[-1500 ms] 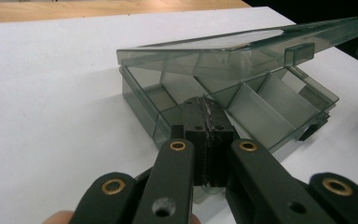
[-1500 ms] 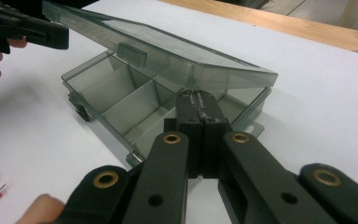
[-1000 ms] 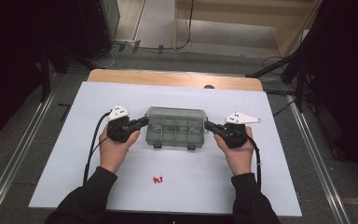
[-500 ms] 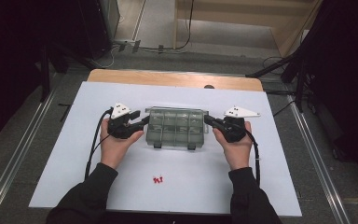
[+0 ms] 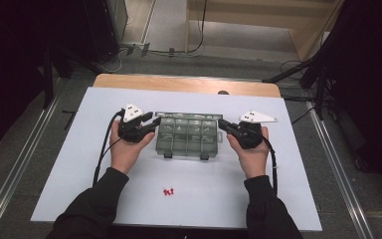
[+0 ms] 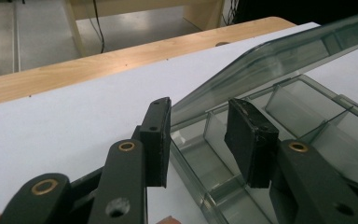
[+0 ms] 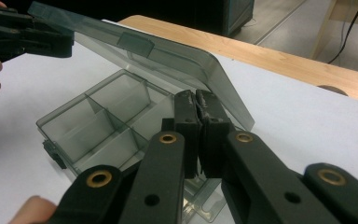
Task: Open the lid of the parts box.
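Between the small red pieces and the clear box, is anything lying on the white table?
No. In the high view, the stretch of white table between the red pieces and the clear box is bare.

The compartment box (image 5: 188, 138) is smoky grey-green, see-through plastic, and its lid (image 7: 158, 53) has the same tint. The surface (image 5: 278, 199) is covered in plain pale white-blue, with a light wood edge (image 5: 179, 83) showing along the far side. Both the left gripper (image 5: 155, 122) and the right gripper (image 5: 222, 123) are matt black with brass-coloured rivets, each topped by a white-grey plate. The small pieces (image 5: 167, 191) near the person are red. The sleeves (image 5: 94, 209) are black.
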### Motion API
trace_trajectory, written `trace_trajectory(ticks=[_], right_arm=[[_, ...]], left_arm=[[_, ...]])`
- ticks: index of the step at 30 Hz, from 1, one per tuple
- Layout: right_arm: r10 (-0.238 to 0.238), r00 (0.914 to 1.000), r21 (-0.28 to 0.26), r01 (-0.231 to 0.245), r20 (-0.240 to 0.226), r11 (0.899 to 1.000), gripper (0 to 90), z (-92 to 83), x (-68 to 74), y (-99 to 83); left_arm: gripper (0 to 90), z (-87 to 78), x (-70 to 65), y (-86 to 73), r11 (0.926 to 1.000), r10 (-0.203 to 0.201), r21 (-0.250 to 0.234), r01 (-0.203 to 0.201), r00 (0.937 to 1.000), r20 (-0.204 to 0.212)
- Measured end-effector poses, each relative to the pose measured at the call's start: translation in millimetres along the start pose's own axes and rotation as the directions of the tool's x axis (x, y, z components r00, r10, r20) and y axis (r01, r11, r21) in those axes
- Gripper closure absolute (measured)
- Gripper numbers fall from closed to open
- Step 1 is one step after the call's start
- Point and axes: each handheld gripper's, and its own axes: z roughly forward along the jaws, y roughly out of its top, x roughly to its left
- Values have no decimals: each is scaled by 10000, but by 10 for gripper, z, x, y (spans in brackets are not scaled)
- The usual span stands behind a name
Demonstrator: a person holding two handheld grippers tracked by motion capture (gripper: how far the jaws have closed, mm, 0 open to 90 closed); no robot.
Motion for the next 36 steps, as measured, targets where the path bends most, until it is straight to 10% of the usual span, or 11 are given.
trace_trajectory(ticks=[13,24,36], right_arm=[[-21,10000,-11,21,67,10000,874,20,-48,44],[-118,9920,-566,191,1261,9982,536,36,-106,23],[-209,9941,-958,312,1061,9949,790,168,-91,62]], left_arm=[[730,9,-11,129,9989,202,-432,-207,9997,-128],[751,4,14,140,9984,-27,-560,29,10000,37],[785,26,31,191,9982,-80,-599,89,9998,165]])
